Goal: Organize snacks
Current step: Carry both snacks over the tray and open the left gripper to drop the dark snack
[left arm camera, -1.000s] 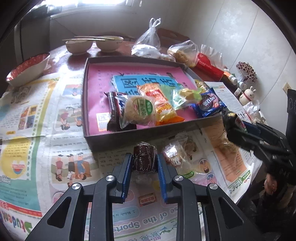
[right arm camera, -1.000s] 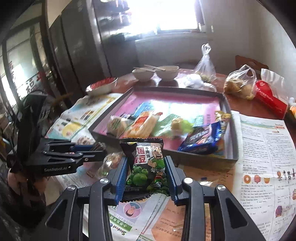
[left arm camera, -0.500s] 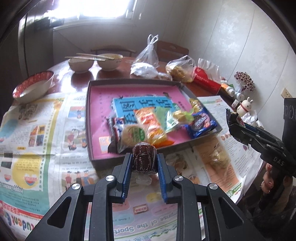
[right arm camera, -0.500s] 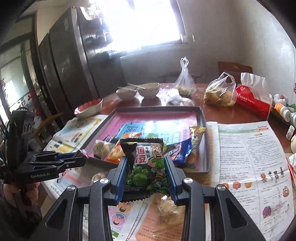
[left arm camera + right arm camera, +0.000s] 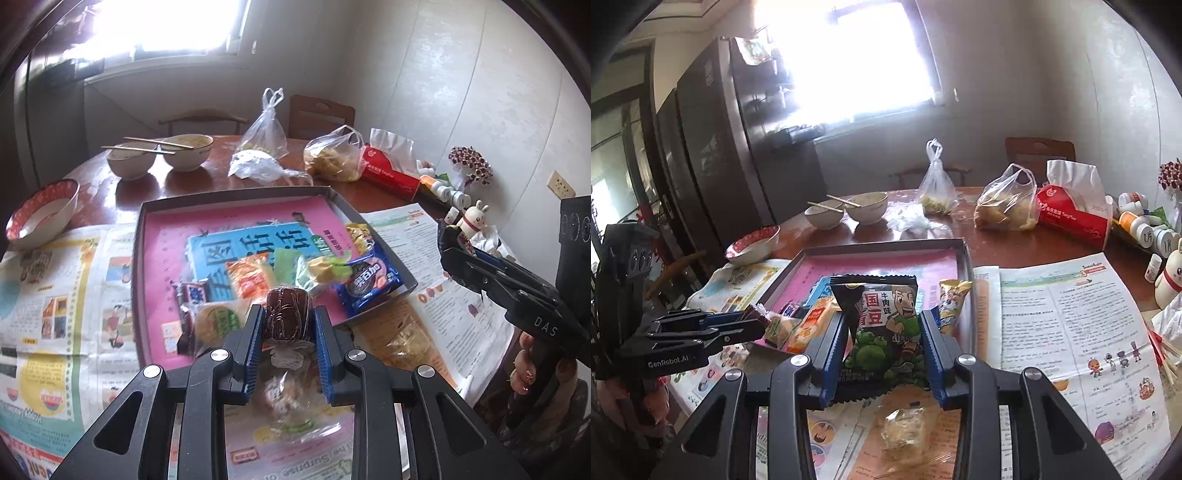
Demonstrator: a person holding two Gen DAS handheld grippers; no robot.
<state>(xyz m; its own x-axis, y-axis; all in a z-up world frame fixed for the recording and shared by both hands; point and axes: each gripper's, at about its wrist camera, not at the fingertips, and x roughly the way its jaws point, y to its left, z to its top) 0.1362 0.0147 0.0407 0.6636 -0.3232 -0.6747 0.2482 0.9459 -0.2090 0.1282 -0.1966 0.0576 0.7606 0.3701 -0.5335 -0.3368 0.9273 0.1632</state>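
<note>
My left gripper is shut on a dark brown wrapped chocolate cake and holds it above the near edge of the grey tray with the pink lining. My right gripper is shut on a black and green pea snack packet, held above the table in front of the tray. Several snack packs lie in the tray, among them a blue cookie pack and an orange pack. Clear-wrapped pastries lie loose on the newspaper.
Two bowls with chopsticks, a red-rimmed bowl, plastic bags, a red tissue pack, small bottles and a rabbit figure stand around the tray. Newspaper covers the table's near side.
Both grippers have risen and drawn back from the table with their snacks held. The tray now looks farther away and more of the room shows.
</note>
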